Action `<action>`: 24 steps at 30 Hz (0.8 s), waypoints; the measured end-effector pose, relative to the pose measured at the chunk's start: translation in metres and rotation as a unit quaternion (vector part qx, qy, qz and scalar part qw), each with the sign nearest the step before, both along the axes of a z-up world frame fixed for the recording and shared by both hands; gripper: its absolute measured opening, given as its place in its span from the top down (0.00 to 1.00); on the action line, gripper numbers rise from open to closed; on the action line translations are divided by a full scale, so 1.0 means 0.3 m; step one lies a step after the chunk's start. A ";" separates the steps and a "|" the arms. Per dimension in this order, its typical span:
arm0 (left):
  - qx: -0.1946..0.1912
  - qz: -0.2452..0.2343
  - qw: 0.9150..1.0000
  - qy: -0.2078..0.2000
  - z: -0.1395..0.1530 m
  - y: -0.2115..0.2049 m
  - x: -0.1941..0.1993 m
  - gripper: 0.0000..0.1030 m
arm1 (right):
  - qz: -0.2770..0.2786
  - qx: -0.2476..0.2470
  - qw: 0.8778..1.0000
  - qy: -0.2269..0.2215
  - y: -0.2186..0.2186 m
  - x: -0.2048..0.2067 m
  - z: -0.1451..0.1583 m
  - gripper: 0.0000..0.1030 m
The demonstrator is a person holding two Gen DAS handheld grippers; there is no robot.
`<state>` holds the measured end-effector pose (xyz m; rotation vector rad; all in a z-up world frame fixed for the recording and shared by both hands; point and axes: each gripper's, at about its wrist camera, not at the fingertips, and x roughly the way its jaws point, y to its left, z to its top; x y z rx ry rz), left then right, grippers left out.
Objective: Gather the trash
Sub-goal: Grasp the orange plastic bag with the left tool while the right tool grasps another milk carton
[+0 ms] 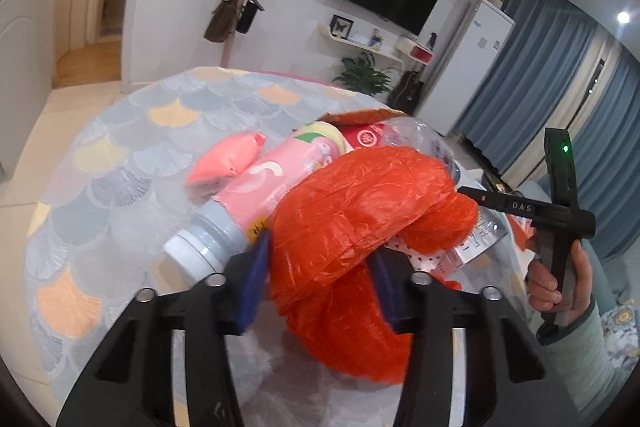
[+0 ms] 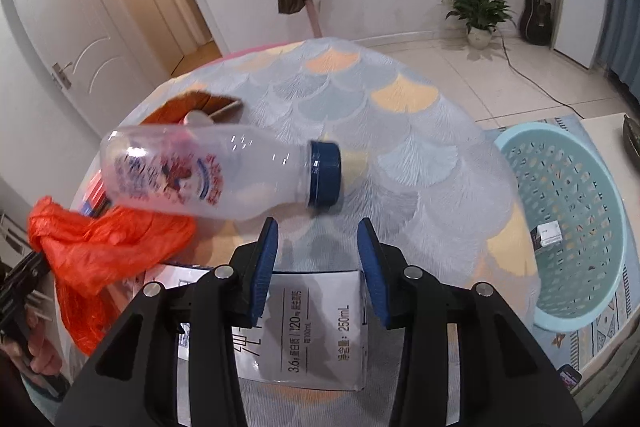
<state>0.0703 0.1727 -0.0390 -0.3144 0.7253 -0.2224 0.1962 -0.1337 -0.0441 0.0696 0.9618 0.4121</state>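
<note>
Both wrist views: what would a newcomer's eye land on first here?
The crumpled orange plastic bag, bunched between the pads of the left hand-held gripper, dominates the left view. In the right view, a clear bottle with a blue cap lies on its side on the scallop-patterned tablecloth, beyond the white milk carton between the right hand-held gripper pads.

Right gripper (image 2: pixel 318 269) astride milk carton (image 2: pixel 316 331); clear bottle (image 2: pixel 216 175) at ten o'clock, orange bag (image 2: pixel 104 247) nine, basket (image 2: pixel 568 223) three.

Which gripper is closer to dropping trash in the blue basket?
Probably right: the right gripper has the milk carton between its pads, the basket just beside it. The left gripper pinches the orange bag.
</note>
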 end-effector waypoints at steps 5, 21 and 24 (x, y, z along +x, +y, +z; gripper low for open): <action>0.000 -0.003 1.000 -0.007 0.005 -0.028 -0.028 0.60 | 0.017 0.000 1.000 0.013 -0.018 -0.074 0.000 0.63; 0.026 0.016 1.000 -0.006 0.000 -0.071 -0.043 0.71 | 0.090 0.011 0.996 0.019 -0.033 -0.394 -0.006 0.52; 0.027 0.023 0.999 -0.015 0.013 -0.071 -0.059 0.80 | 0.100 0.014 0.995 0.005 -0.016 -0.442 0.004 0.39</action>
